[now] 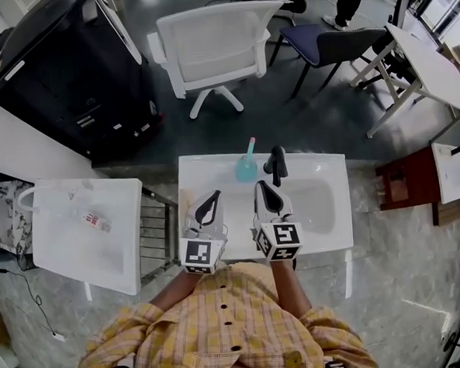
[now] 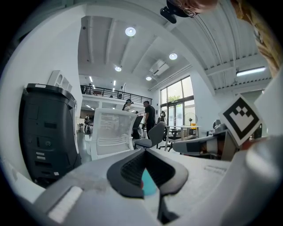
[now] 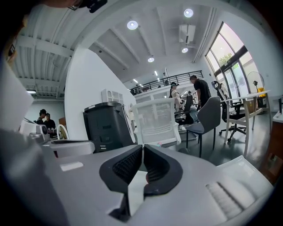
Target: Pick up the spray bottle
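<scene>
A teal spray bottle (image 1: 246, 167) with a pink nozzle stands upright at the back edge of the white basin top (image 1: 322, 167). Both grippers hover over the basin's near half, short of the bottle. The left gripper (image 1: 213, 197) has its jaws together and empty; in the left gripper view (image 2: 143, 150) the teal bottle (image 2: 148, 184) shows just beyond the closed tips. My right gripper (image 1: 260, 187) is also shut with nothing held, its tips (image 3: 143, 147) meeting in the right gripper view. It sits just near and right of the bottle.
A black faucet (image 1: 276, 164) stands right beside the bottle. A second white basin (image 1: 63, 252) at the left holds a small bottle (image 1: 97, 220), with a wire rack (image 1: 157, 232) between the two. Beyond are a white chair (image 1: 213, 40) and a black cabinet (image 1: 68, 72).
</scene>
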`<move>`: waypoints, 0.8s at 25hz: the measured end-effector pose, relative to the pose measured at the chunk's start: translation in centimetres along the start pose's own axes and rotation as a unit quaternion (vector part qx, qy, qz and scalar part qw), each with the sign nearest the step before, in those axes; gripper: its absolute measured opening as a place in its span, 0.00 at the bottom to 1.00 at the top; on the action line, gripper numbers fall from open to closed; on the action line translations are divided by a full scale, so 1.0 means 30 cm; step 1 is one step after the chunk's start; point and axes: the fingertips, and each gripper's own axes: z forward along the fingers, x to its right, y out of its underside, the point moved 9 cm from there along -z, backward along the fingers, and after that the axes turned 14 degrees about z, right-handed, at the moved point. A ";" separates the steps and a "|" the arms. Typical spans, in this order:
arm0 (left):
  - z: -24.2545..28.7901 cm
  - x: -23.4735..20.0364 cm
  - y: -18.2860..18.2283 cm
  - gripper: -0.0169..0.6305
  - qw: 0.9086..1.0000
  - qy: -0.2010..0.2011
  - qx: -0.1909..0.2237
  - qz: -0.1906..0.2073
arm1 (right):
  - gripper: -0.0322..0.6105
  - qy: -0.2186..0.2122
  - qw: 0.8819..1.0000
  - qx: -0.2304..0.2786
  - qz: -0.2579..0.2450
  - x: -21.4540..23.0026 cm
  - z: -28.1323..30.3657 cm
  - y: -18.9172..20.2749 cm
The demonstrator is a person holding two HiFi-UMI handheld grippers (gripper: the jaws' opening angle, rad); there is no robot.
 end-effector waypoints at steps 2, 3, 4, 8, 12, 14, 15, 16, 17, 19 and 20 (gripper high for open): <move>0.007 0.000 0.006 0.02 1.000 -0.004 -0.004 -0.001 | 0.07 -0.002 1.000 -0.004 -0.001 0.014 0.019 0.010; 0.010 -0.001 0.010 0.02 1.000 -0.005 -0.006 -0.002 | 0.07 -0.002 1.000 -0.006 -0.003 0.018 0.030 0.015; 0.013 -0.003 0.015 0.03 1.000 -0.007 -0.009 -0.002 | 0.08 -0.002 1.000 -0.008 -0.005 0.022 0.040 0.019; 0.024 0.000 0.036 0.02 1.000 -0.010 -0.018 -0.002 | 0.14 -0.003 1.000 -0.016 -0.004 0.037 0.080 0.040; 0.028 0.012 0.054 0.02 1.000 -0.012 -0.026 -0.002 | 0.18 0.001 1.000 -0.021 -0.013 0.056 0.112 0.063; 0.028 0.019 0.058 0.02 0.999 -0.013 -0.030 -0.001 | 0.20 0.000 1.000 -0.019 -0.020 0.064 0.124 0.066; 0.026 0.021 0.059 0.02 0.999 -0.014 -0.032 -0.001 | 0.20 0.000 1.000 -0.019 -0.022 0.067 0.129 0.068; 0.024 0.022 0.062 0.02 0.999 -0.016 -0.034 -0.002 | 0.21 0.001 1.000 -0.020 -0.023 0.069 0.135 0.071; 0.020 0.021 0.065 0.02 0.999 -0.018 -0.036 -0.003 | 0.22 0.002 0.999 -0.021 -0.026 0.068 0.143 0.073; 0.013 0.015 0.071 0.02 0.999 -0.020 -0.040 -0.004 | 0.24 0.006 0.999 -0.022 -0.032 0.065 0.165 0.079; 0.010 0.011 0.075 0.02 0.999 -0.021 -0.042 -0.005 | 0.24 0.007 0.999 -0.024 -0.035 0.064 0.179 0.084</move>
